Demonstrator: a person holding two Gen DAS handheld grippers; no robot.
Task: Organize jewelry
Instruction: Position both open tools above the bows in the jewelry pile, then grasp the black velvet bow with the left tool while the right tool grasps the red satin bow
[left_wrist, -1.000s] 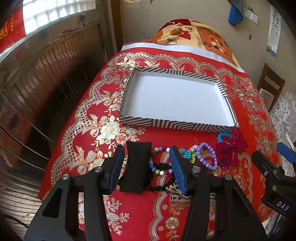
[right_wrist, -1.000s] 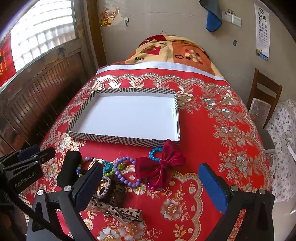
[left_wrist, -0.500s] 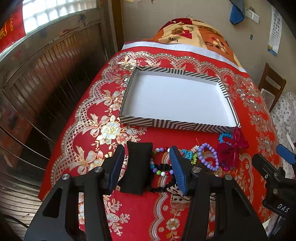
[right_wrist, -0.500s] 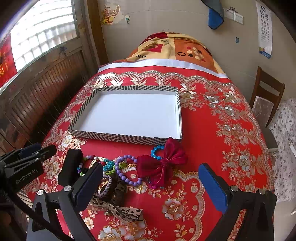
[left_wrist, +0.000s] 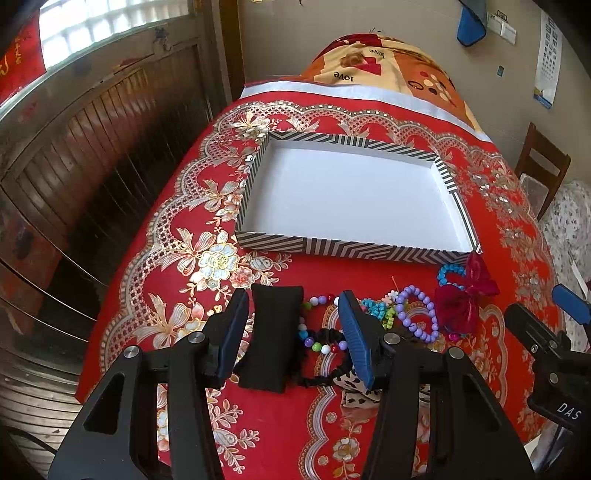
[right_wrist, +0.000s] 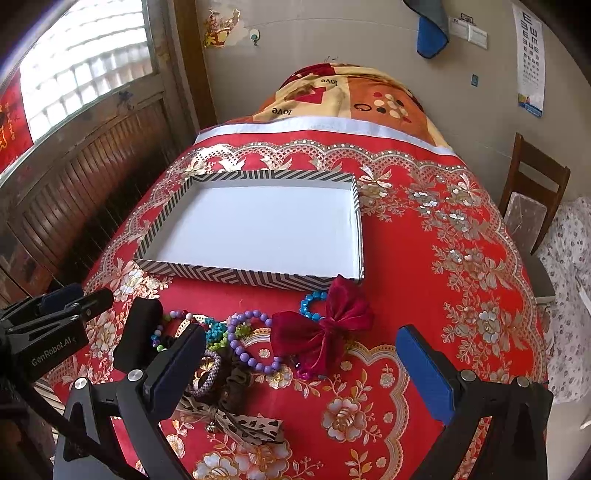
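A striped box lid with a white inside (left_wrist: 388, 254) (right_wrist: 236, 275) lies empty mid-table. In front of it lies a pile of jewelry: a black pad (left_wrist: 271, 339) (right_wrist: 138, 338), multicolour bead bracelet (left_wrist: 319, 345), purple bead bracelet (left_wrist: 417, 314) (right_wrist: 245, 341), blue bead bracelet (right_wrist: 312, 304), dark red bow (left_wrist: 463, 299) (right_wrist: 323, 328) and a leopard-print bow (right_wrist: 240, 422). My left gripper (left_wrist: 293, 332) is open, its jaws either side of the black pad and bead bracelet. My right gripper (right_wrist: 301, 373) is wide open above the red bow and purple bracelet.
A red floral tablecloth (right_wrist: 443, 277) covers the table. A wooden chair (right_wrist: 532, 199) stands at the right. A wooden wall panel and window (left_wrist: 92, 110) run along the left. A folded blanket (right_wrist: 351, 96) lies at the far end.
Both views have drifted slightly nearer the jewelry pile. Both grippers stay open and nothing on the table has moved.
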